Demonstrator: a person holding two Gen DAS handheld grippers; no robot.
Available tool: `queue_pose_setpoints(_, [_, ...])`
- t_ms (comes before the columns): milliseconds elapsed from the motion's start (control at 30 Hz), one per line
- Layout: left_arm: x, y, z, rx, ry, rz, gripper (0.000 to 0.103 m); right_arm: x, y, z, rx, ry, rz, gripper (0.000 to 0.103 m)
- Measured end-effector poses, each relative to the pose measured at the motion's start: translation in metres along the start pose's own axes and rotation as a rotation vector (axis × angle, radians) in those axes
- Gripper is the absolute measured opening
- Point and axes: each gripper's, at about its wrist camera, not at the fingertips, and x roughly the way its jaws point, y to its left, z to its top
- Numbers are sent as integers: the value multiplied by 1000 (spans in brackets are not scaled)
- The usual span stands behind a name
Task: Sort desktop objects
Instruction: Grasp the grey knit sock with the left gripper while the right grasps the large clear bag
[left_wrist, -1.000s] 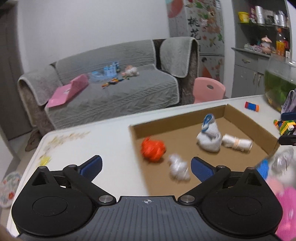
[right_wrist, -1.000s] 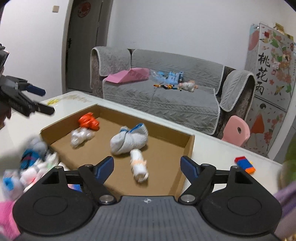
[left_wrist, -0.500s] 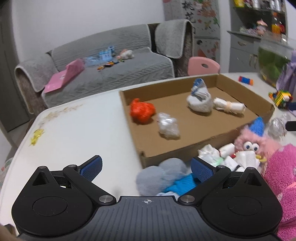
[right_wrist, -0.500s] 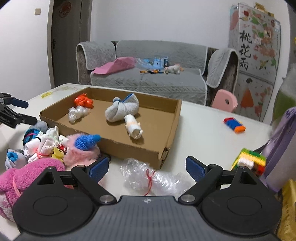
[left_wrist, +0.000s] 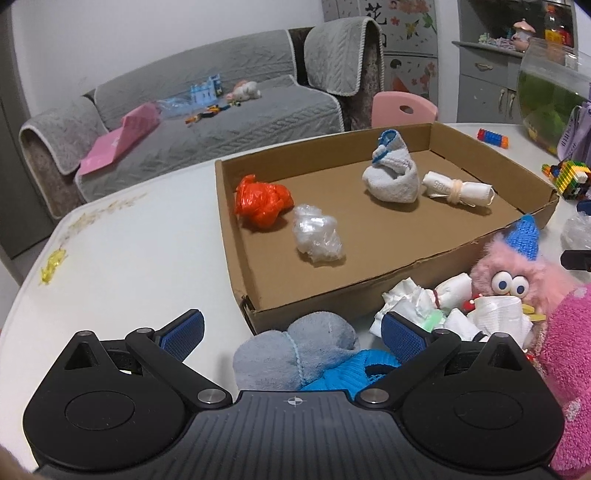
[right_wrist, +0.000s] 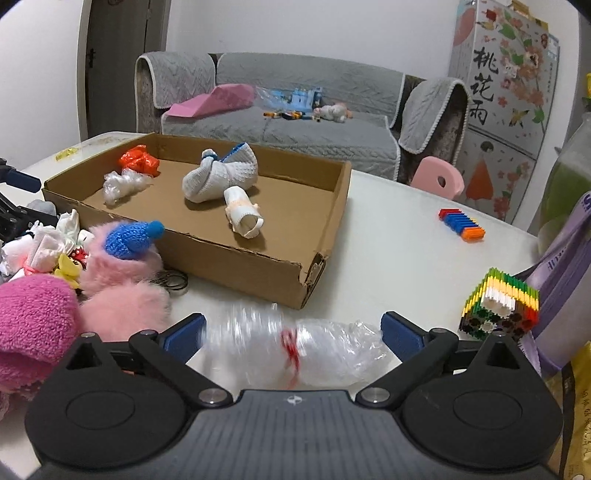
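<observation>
Now L gripper (left_wrist: 291, 332) wide over sock bundle (left_wrist: 295, 354).

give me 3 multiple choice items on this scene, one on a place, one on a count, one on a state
1. Where does the orange plastic bag lie?
A. inside the cardboard box
B. on the sofa
C. under the pink plush

2. How many items lie inside the box?
A. two
B. four
C. six

3. How does the right gripper stand to the clear plastic bag with the red tie?
A. shut on it
B. open, the bag between its fingers
C. far off, over the box

Answers: 1 A, it sits in the box's left far part beside a clear bag; 2 B, orange bag, clear bag, grey sock bundle, rolled white cloth; 3 B, both blue pads stand apart with the bag between them.
</observation>
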Motion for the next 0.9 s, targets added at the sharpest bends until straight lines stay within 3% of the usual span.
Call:
queue_pose_setpoints(300, [4,4,-4,-28,24,-4,103,-2,-5,-4,8,21,-9,100])
queue_pose_setpoints(633, [4,14,-9,-71,46,-29,99,-1,-12,-5,30,48,4,89])
queue_pose_setpoints(900, [6,15,-10,-112,49,-40,87,1,-14,-5,21,61,-3,84])
